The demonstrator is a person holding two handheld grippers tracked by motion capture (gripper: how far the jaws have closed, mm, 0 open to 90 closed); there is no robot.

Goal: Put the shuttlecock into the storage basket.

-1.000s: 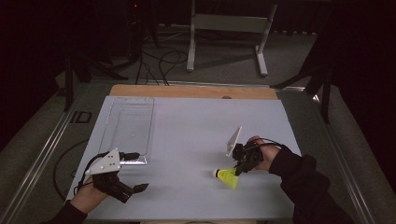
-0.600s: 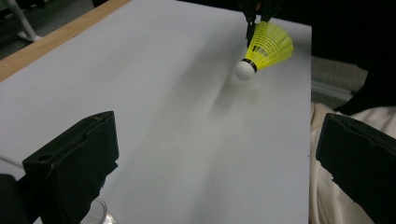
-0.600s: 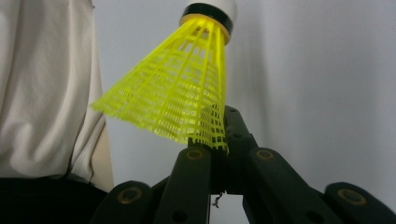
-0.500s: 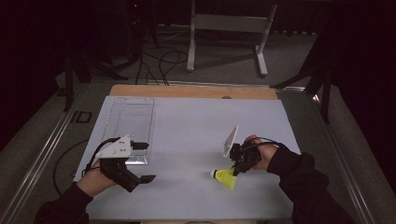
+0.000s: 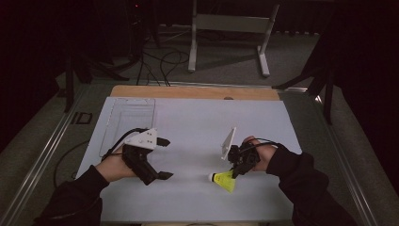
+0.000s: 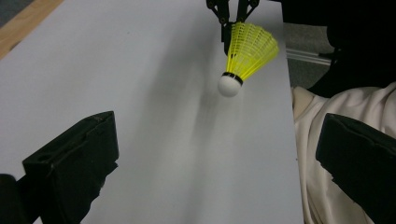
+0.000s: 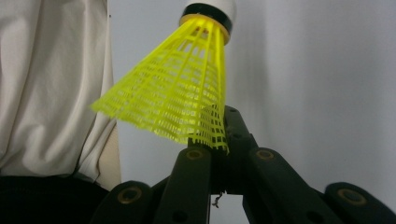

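Left gripper has lifted and come in from the near-left edge toward centre, jaws wide apart, empty. Right gripper sits right of centre, pinched on the skirt rim of the yellow shuttlecock, cork pointing left over the white table. I judge that grip thin: a nudge during handover could crush the mesh or drop it.

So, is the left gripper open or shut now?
Open. The left gripper has its black jaws spread wide apart with nothing between them; the yellow shuttlecock hangs farther off.

Dark lab: metal stand, floor cables
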